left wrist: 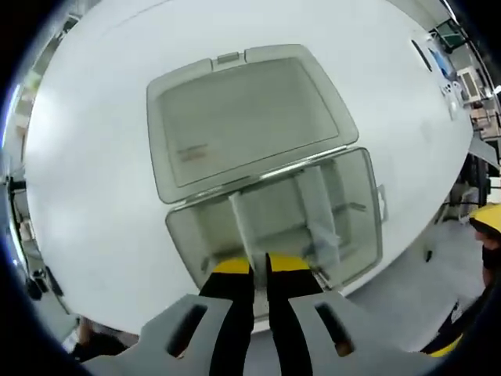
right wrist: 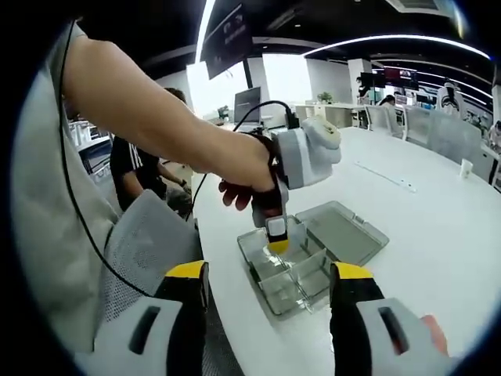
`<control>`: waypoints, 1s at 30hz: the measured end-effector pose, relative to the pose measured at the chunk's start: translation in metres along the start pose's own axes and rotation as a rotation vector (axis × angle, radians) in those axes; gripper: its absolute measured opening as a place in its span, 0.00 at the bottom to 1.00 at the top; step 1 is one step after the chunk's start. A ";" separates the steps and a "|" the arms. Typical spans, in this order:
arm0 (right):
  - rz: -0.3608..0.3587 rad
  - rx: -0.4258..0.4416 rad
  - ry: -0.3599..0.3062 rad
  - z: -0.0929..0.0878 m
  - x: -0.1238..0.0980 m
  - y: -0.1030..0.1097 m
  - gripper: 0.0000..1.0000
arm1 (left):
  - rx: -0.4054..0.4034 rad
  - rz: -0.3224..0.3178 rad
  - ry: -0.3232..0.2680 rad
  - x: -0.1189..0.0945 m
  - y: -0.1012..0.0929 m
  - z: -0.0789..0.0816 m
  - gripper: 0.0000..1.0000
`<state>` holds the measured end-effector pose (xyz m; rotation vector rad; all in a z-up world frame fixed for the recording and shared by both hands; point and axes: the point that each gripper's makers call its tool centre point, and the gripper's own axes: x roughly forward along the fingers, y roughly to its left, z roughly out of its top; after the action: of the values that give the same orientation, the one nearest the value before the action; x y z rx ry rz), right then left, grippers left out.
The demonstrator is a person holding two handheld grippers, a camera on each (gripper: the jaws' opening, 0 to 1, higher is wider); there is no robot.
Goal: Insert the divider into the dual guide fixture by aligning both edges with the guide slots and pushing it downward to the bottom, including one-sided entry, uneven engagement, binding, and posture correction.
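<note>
A clear plastic box (left wrist: 356, 211) lies on the white table (left wrist: 94, 196) with its lid (left wrist: 243, 117) folded open behind it. A clear divider (left wrist: 241, 215) stands in the box's left part, running toward my jaws. My left gripper (left wrist: 259, 266) has its yellow-tipped jaws nearly together on the divider's near edge. A second clear divider (left wrist: 317, 207) stands to the right. In the right gripper view, a hand holds the left gripper (right wrist: 278, 245) pointing down into the box (right wrist: 270, 288). My right gripper (right wrist: 270, 271) hovers nearer, jaws wide apart and empty.
The lid (right wrist: 344, 231) lies flat to the box's right. A grey mesh chair back (right wrist: 149, 235) stands at the table's near edge, and a person in a black shirt (right wrist: 129, 168) sits behind it. Thin items (right wrist: 383, 176) lie further out on the table.
</note>
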<state>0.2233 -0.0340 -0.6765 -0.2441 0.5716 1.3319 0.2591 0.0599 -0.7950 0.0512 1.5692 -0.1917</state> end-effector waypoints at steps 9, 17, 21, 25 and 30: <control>-0.003 0.001 -0.002 0.001 -0.001 -0.001 0.60 | 0.036 0.028 0.006 0.001 0.000 -0.002 0.02; -0.008 0.005 -0.003 -0.001 -0.002 -0.002 0.60 | 0.031 0.028 0.011 0.001 -0.001 -0.003 0.02; -0.011 0.007 -0.004 -0.001 -0.002 -0.003 0.60 | 0.020 0.023 0.011 0.002 0.000 -0.003 0.02; -0.010 0.006 -0.004 -0.001 -0.002 -0.003 0.60 | 0.012 0.019 0.008 0.003 0.000 -0.003 0.02; -0.011 0.006 0.000 -0.001 -0.003 -0.004 0.60 | 0.001 0.016 0.007 0.004 0.000 -0.004 0.02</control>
<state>0.2266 -0.0381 -0.6764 -0.2420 0.5733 1.3196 0.2549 0.0597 -0.7993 0.0647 1.5757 -0.1801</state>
